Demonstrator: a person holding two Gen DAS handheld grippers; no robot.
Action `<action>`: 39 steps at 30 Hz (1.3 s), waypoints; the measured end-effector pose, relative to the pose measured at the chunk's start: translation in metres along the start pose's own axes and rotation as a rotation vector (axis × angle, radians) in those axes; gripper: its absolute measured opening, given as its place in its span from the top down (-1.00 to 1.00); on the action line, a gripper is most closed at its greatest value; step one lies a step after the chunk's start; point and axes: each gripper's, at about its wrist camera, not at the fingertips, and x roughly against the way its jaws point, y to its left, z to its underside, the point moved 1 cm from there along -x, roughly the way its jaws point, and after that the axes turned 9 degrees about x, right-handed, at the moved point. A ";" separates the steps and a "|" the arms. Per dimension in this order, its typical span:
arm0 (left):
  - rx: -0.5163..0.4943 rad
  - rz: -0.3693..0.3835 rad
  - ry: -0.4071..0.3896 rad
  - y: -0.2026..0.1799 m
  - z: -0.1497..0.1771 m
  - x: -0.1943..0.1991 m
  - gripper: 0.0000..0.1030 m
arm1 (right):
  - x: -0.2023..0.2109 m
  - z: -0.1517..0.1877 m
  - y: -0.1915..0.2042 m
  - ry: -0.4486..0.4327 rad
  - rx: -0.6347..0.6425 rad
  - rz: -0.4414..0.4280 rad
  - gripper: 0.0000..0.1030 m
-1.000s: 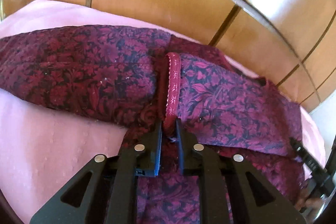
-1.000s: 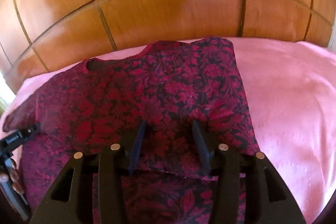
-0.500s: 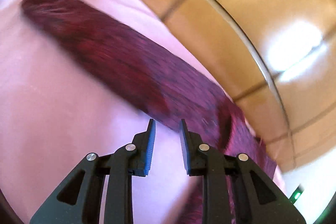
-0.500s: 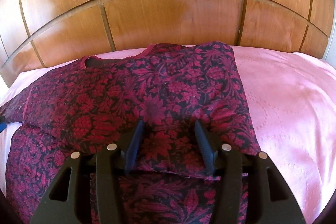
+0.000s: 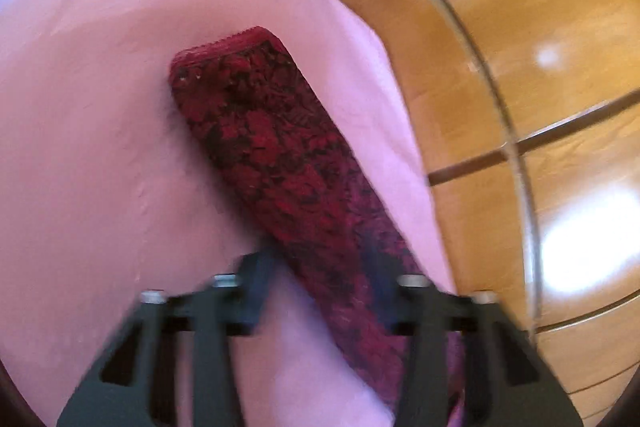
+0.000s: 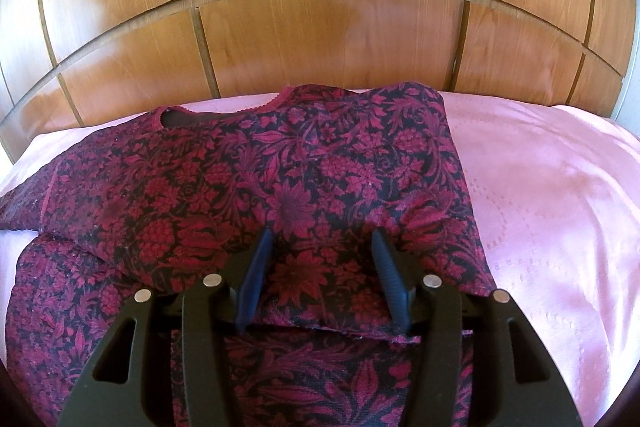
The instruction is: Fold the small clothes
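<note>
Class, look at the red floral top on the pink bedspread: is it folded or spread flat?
Partly folded: the top's right side lies doubled over its body, its left sleeve outstretched.

Red floral sleeve (image 5: 276, 151) on pink bedspread (image 5: 88, 115); wooden headboard (image 5: 520, 39) beyond

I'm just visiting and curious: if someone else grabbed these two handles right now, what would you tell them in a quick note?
Left gripper: open, holding nothing, above the outstretched sleeve.
Right gripper: open, tips at the folded flap; it does not pinch the cloth.
Floral top: flat on the pink bedspread, neckline toward the headboard.
Done: one side folded in.
Left: fold in that sleeve and side, then fold the body up.
</note>
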 end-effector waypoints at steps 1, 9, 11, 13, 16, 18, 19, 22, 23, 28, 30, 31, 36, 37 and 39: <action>-0.028 -0.010 0.005 -0.004 0.001 -0.002 0.73 | 0.000 0.000 0.000 0.000 0.001 0.001 -0.01; -0.452 0.111 -0.088 -0.098 0.080 0.045 0.78 | 0.000 -0.001 0.001 0.001 0.006 0.011 -0.01; -0.561 0.164 -0.061 -0.121 0.119 0.052 0.78 | 0.000 -0.001 0.001 0.001 0.006 0.010 -0.01; -0.654 0.206 -0.024 -0.139 0.156 0.051 0.77 | 0.000 -0.001 0.001 0.001 0.006 0.010 -0.01; -0.790 0.243 0.060 -0.157 0.222 0.046 0.73 | 0.000 -0.001 0.001 0.000 0.005 0.009 -0.01; -0.891 0.250 0.139 -0.161 0.269 0.036 0.40 | -0.001 -0.001 0.001 -0.001 0.001 0.005 -0.01; -0.929 0.257 0.187 -0.160 0.287 0.033 -0.01 | -0.001 -0.001 0.001 -0.002 -0.001 0.003 -0.01; -0.997 0.270 0.208 -0.150 0.321 0.035 -0.22 | -0.001 -0.001 -0.001 -0.004 -0.008 -0.004 -0.02; -1.000 0.271 0.203 -0.146 0.325 0.039 -0.22 | -0.001 -0.001 -0.001 -0.004 -0.011 -0.006 -0.02; -0.930 0.280 0.148 -0.112 0.313 0.066 -0.22 | -0.001 -0.002 -0.004 -0.004 -0.020 -0.017 -0.02; -0.906 0.225 0.101 -0.107 0.306 0.068 -0.22 | 0.002 -0.004 -0.005 -0.006 -0.024 -0.017 0.07; -0.892 0.181 0.074 -0.101 0.299 0.067 -0.22 | 0.006 -0.007 -0.005 -0.009 -0.031 -0.005 0.25; -0.785 0.035 0.038 -0.077 0.269 0.054 -0.22 | 0.030 -0.029 0.024 -0.045 -0.136 -0.266 0.28; -0.747 0.006 0.037 -0.071 0.262 0.051 -0.22 | 0.029 -0.033 0.035 -0.039 -0.146 -0.324 0.26; -0.694 -0.023 0.037 -0.064 0.254 0.048 -0.22 | 0.018 -0.041 0.063 0.010 -0.150 -0.429 0.22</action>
